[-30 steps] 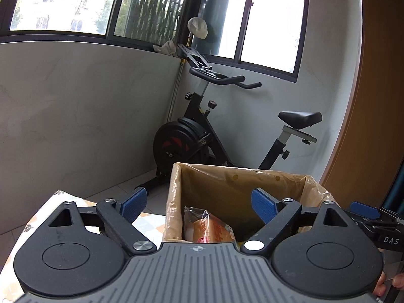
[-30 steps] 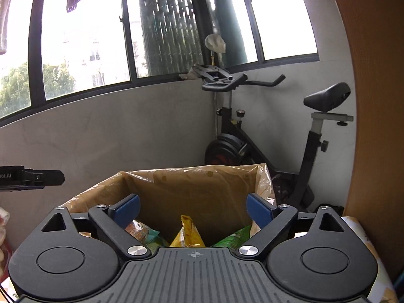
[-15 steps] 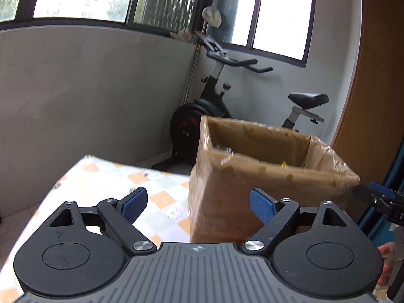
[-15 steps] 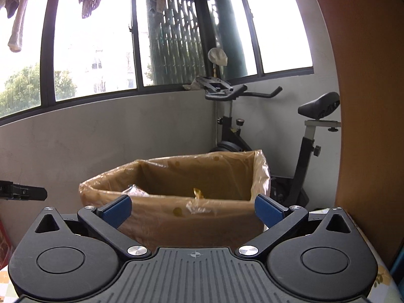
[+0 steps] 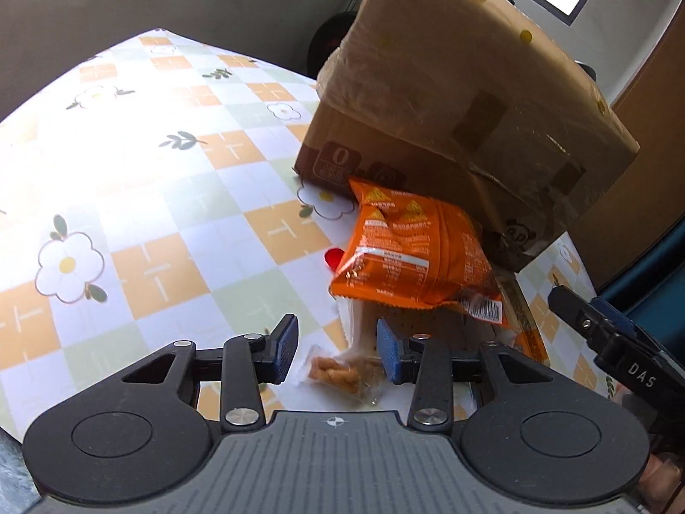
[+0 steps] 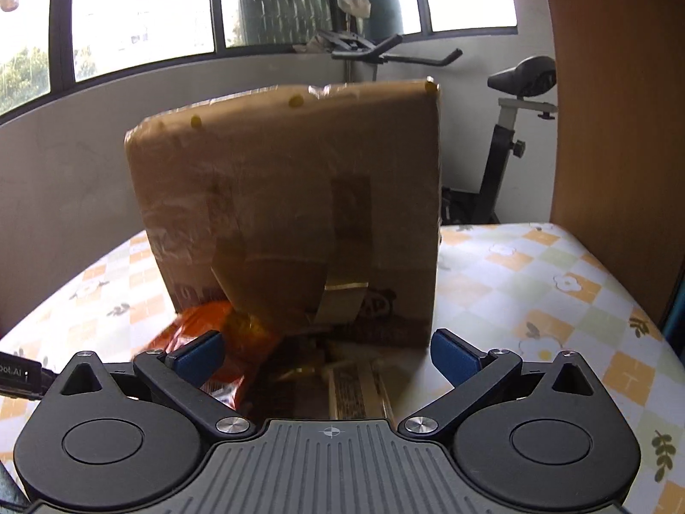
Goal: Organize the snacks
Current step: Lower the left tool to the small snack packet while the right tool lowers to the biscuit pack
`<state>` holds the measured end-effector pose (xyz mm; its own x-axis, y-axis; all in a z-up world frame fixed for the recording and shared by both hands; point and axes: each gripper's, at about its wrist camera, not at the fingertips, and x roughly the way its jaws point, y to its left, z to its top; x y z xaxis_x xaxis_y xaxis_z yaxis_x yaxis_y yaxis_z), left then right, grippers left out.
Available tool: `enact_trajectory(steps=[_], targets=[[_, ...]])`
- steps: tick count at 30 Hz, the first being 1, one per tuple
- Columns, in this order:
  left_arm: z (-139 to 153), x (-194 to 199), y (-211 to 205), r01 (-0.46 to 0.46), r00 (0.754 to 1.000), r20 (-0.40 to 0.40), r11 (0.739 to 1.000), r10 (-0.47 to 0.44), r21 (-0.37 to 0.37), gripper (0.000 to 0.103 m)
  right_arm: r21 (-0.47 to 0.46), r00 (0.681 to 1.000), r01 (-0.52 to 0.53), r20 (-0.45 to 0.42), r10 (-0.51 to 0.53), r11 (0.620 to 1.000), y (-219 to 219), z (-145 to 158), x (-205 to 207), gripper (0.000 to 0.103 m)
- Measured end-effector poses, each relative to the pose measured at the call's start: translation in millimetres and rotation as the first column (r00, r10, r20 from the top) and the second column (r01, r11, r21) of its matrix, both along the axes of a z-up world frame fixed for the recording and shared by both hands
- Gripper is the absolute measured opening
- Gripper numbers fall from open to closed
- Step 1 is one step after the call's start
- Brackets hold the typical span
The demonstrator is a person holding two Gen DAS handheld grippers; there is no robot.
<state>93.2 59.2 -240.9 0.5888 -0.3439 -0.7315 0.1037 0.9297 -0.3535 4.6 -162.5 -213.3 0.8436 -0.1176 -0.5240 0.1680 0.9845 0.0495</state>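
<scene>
A brown cardboard box (image 5: pixel 462 98) stands on the flowered tablecloth (image 5: pixel 128 171). It also shows in the right wrist view (image 6: pixel 291 197). An orange snack bag (image 5: pixel 411 248) lies on the table in front of it. A small clear packet of brown snacks (image 5: pixel 338 372) lies under my left gripper (image 5: pixel 338 345), whose jaws stand partly open above it, touching nothing. My right gripper (image 6: pixel 327 353) is wide open and empty, just in front of the box, with the orange bag (image 6: pixel 214 334) and more packets (image 6: pixel 355 389) below it.
An exercise bike (image 6: pixel 505 128) stands behind the table by the grey wall and windows. A wooden panel (image 6: pixel 620 128) rises at the right. The right gripper's tip (image 5: pixel 599 330) shows at the right edge of the left wrist view.
Both grippers dropped from above the box's open top to table level in front of it. The left one tilted down and narrowed over the snacks. The right stayed wide open.
</scene>
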Motion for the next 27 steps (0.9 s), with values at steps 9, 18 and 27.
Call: enact_trajectory(steps=[9, 18, 27], targets=[[-31.0, -6.3, -15.9, -0.01, 0.994, -0.108, 0.999, 0.006, -0.037, 0.04, 0.067, 0.999, 0.029, -0.045, -0.026, 0.997, -12.5, -20.0, -3.3, 0.089], [-23.8, -0.2, -18.0, -0.024, 0.998, -0.05, 0.997, 0.028, 0.07, 0.026, 0.094, 0.999, 0.034, -0.046, -0.03, 0.995, -17.7, -21.4, -4.1, 0.085], [-16.7, 15.1, 4.6, -0.081, 0.997, 0.033, 0.981, 0.076, 0.178, 0.027, 0.093, 0.998, 0.032, -0.054, -0.027, 0.995, -17.4, -21.9, -4.0, 0.084]])
